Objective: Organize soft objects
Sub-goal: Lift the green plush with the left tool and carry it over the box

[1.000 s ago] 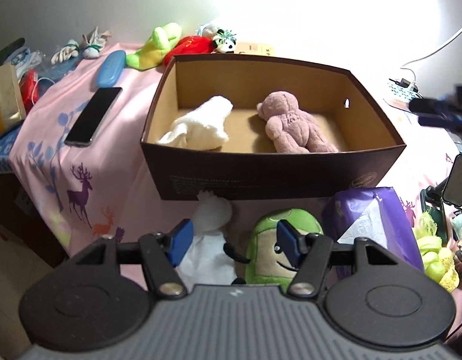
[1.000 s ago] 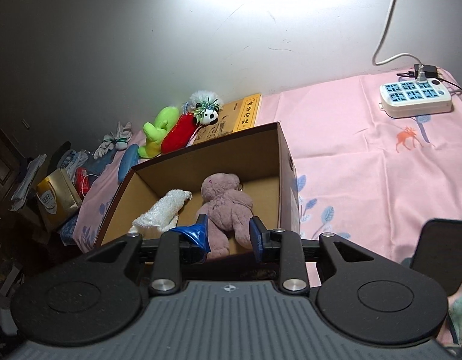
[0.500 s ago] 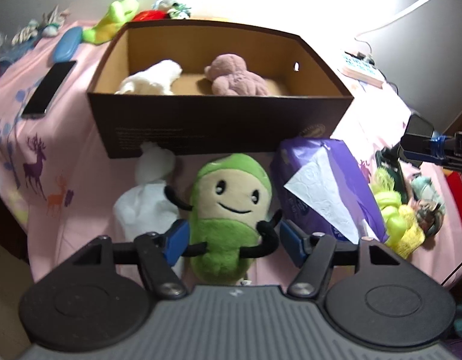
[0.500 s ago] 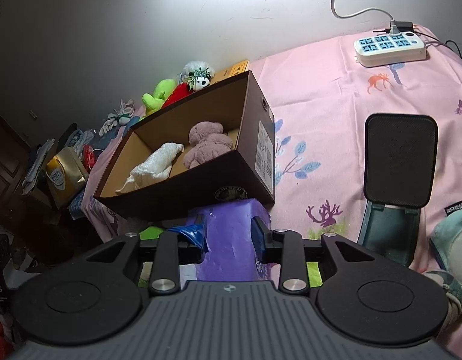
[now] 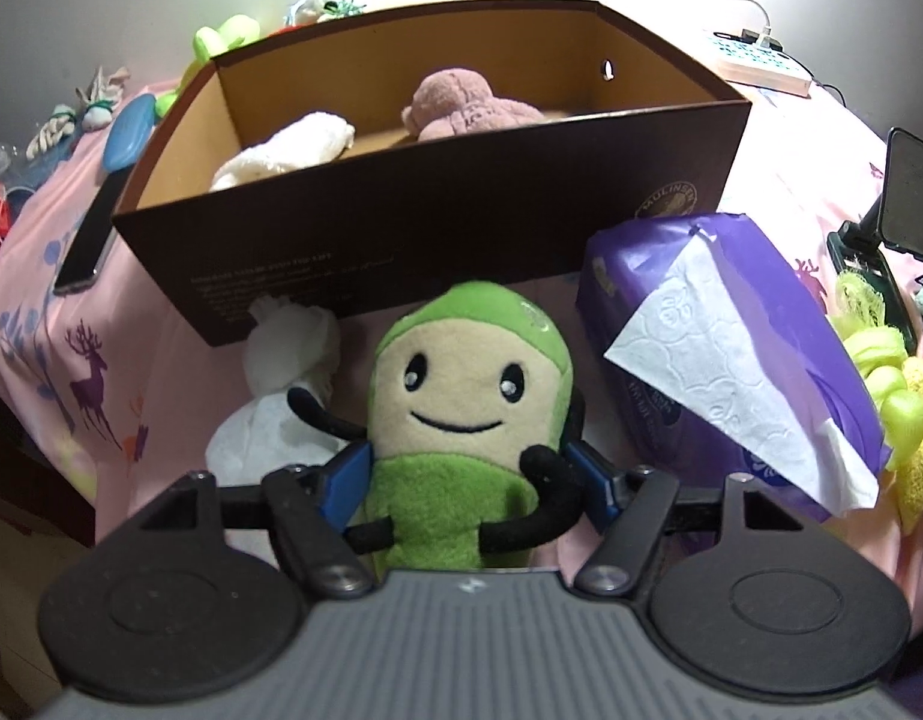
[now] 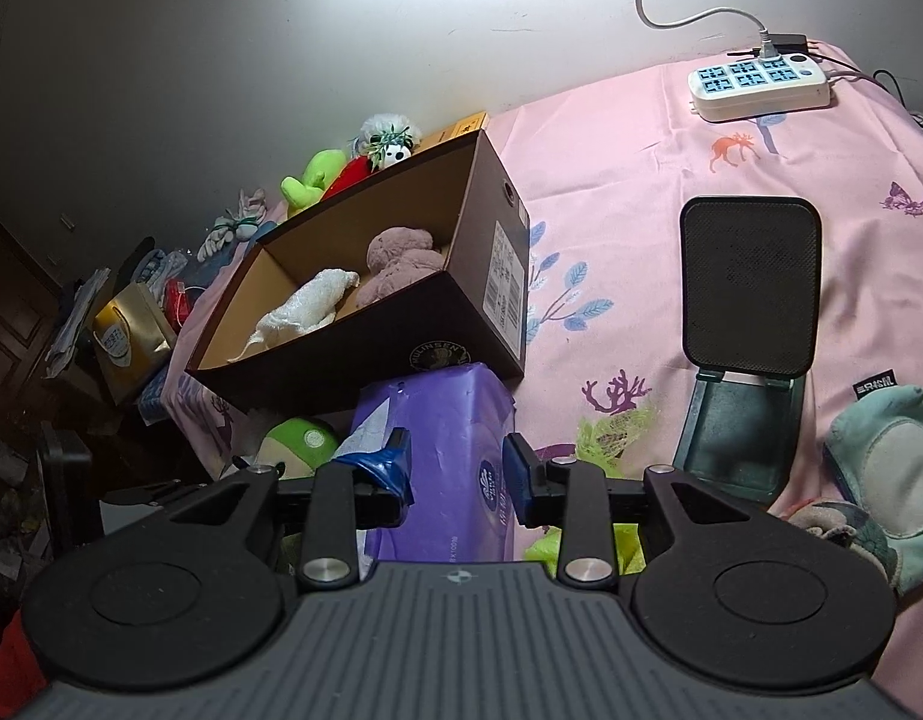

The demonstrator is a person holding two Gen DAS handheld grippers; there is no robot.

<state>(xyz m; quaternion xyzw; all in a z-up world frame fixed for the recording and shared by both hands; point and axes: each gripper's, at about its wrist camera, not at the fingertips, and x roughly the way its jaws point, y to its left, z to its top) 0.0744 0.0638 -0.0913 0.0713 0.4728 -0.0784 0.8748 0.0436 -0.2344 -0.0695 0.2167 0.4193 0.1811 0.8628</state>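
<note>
A green plush toy with a smiling face [image 5: 467,396] lies in front of the brown box [image 5: 437,222]; its green top also shows in the right wrist view [image 6: 299,438]. My left gripper [image 5: 470,480] stands open around its lower body, blue pads touching or nearly touching each side. The box [image 6: 437,348] holds a pink teddy [image 5: 467,105] and a white soft toy [image 5: 287,150]. My right gripper [image 6: 455,468] is open and empty above a purple tissue pack [image 6: 443,456].
The purple tissue pack [image 5: 731,336] lies right of the green toy, a white cloth bundle [image 5: 281,396] left of it. A phone stand [image 6: 749,312], power strip [image 6: 758,84], teal slipper [image 6: 887,468], yellow-green fluffy items [image 5: 887,396] and a phone [image 5: 89,240] lie on the pink cloth.
My left gripper has come down and forward around the green toy, and its fingers have narrowed toward it. My right gripper has drawn back from over the box to above the tissue pack.
</note>
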